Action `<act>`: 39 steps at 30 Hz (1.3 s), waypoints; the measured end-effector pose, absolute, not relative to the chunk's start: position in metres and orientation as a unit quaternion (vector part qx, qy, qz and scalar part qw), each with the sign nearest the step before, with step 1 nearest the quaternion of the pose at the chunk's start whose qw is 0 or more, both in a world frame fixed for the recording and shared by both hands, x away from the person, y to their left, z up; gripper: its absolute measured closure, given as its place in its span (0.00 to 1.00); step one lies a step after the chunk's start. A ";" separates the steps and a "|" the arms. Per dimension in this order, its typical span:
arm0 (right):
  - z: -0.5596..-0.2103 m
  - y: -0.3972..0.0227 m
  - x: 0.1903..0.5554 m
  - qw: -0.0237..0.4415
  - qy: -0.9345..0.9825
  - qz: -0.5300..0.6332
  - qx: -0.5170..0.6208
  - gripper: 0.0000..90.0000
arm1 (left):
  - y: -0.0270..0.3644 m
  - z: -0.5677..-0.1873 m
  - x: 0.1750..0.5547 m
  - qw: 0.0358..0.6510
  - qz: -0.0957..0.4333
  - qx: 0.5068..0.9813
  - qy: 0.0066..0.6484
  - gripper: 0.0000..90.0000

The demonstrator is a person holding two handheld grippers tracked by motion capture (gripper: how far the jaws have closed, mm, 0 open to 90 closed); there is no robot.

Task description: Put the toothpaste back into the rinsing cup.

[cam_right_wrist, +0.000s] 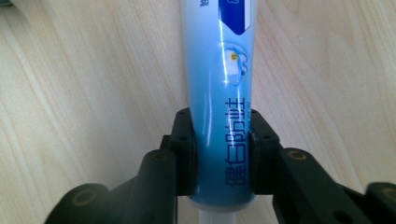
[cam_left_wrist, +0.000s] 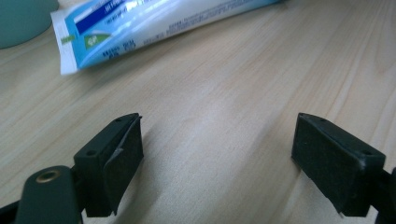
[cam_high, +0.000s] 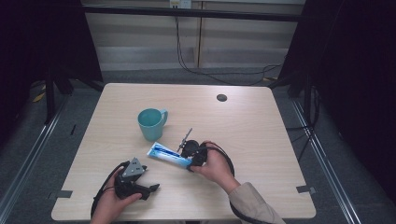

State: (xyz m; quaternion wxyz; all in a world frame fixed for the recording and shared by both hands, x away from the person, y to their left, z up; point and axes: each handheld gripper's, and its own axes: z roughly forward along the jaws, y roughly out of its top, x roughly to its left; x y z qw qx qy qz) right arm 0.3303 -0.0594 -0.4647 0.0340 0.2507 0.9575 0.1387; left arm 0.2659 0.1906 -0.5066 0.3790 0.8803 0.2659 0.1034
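Note:
A blue and white toothpaste tube [cam_high: 167,155] lies near the table's middle, just in front of a teal mug [cam_high: 151,123]. My right gripper [cam_high: 194,157] is shut on the tube's cap end; in the right gripper view the two jaws press both sides of the tube [cam_right_wrist: 223,116], and my right gripper [cam_right_wrist: 223,140] squeezes it. My left gripper [cam_high: 150,189] rests on the table at the front left, open, with bare wood between its jaws. In the left gripper view my left gripper [cam_left_wrist: 217,144] faces the tube's flat crimped end [cam_left_wrist: 140,25], and the mug [cam_left_wrist: 23,18] sits at the top left.
The light wooden table [cam_high: 243,126] has a round cable hole [cam_high: 222,97] at the back right. Black cables trail from both grippers. Dark curtains and metal floor rails flank the table.

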 end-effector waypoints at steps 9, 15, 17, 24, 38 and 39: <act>-0.458 -0.081 0.320 0.024 0.946 0.178 0.268 0.80 | 0.193 -0.506 0.267 0.383 0.102 0.875 0.277 0.18; -0.449 -0.097 0.315 0.028 0.936 0.212 0.280 0.80 | 0.191 -0.504 0.269 0.386 0.095 0.870 0.291 0.17; -0.446 -0.103 0.312 0.031 0.930 0.226 0.289 0.80 | 0.188 -0.501 0.268 0.394 0.092 0.867 0.292 0.17; -0.438 -0.111 0.307 0.044 0.923 0.247 0.291 0.80 | 0.174 -0.489 0.274 0.415 0.067 0.857 0.298 0.17; -0.422 -0.114 0.301 0.056 0.913 0.284 0.288 0.80 | 0.155 -0.473 0.290 0.438 0.044 0.841 0.313 0.17; -0.422 -0.114 0.301 0.059 0.913 0.285 0.285 0.80 | 0.154 -0.473 0.291 0.439 0.044 0.841 0.313 0.17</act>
